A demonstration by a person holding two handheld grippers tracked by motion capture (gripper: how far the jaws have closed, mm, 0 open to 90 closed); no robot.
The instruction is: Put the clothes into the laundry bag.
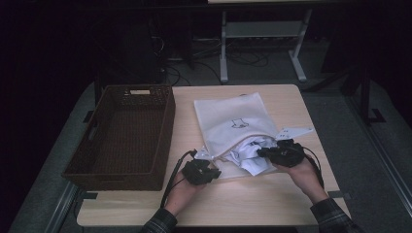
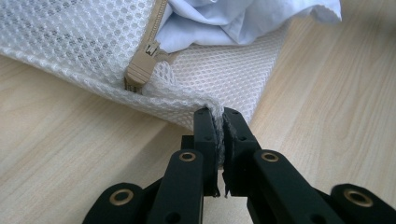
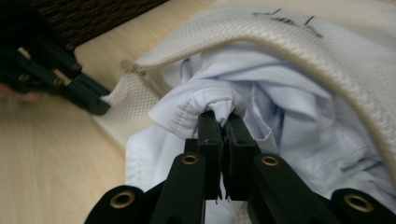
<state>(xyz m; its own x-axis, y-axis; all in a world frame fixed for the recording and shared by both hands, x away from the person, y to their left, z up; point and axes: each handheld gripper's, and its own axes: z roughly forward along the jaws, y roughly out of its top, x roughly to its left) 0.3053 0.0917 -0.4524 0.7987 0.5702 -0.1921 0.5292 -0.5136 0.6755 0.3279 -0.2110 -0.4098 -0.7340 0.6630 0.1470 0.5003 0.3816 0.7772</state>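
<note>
The mesh bag (image 1: 233,127) lies mid-frame on the bench (image 1: 272,199). The left tongs (image 2: 218,122) pinch its corner to hold it still, so the right tongs (image 3: 223,122), pinching the shirt (image 3: 196,109), can pull.

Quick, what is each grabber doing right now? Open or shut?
Left gripper: shut on the mesh bag's corner edge.
Right gripper: shut on a fold of the pale blue shirt at the bag's mouth.
</note>
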